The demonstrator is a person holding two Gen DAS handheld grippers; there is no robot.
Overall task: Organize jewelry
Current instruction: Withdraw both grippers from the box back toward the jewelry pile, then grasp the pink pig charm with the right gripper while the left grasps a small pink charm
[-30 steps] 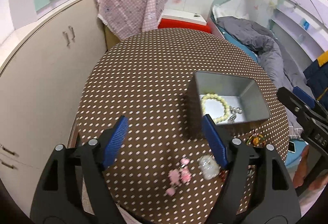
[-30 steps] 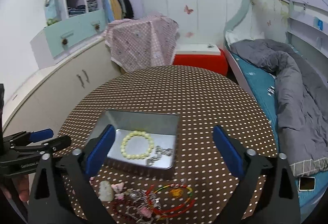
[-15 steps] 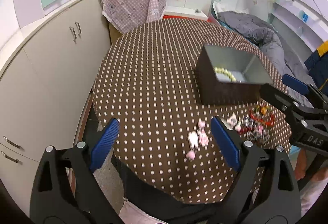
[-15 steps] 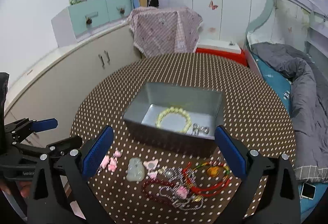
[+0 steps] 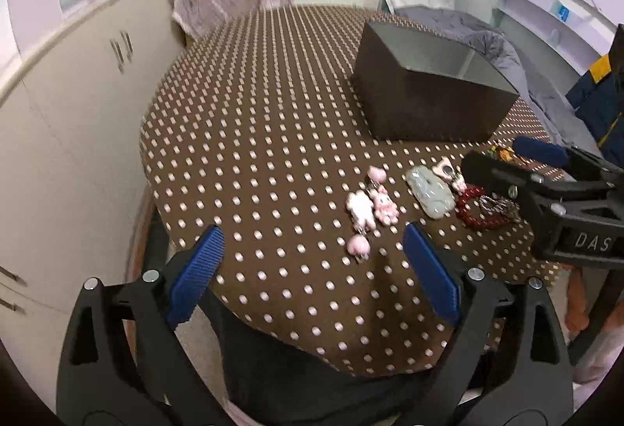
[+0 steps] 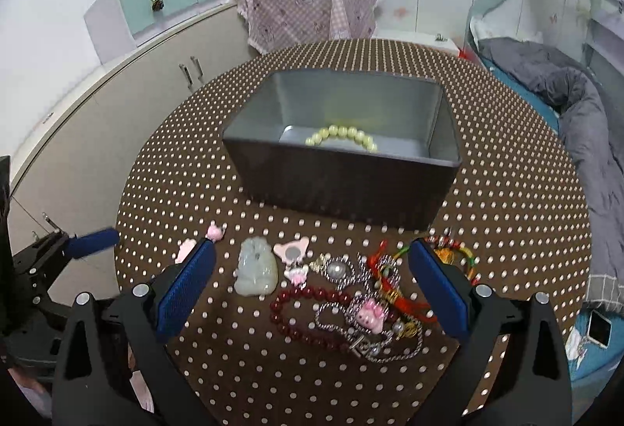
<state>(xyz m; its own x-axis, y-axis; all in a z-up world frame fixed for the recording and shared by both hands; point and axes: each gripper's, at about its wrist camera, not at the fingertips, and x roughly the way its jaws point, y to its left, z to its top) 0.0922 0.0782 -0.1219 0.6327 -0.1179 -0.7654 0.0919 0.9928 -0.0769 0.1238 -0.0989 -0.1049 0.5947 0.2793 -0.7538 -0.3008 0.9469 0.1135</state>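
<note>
Both grippers, left (image 5: 312,266) and right (image 6: 312,285), spread, empty; jewelry pile (image 6: 351,289) between right jaws, near tin box (image 6: 343,184).

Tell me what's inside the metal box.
In the metal box, a pale green bead bracelet lies on the floor. The near wall hides its front part and anything beside it.
</note>
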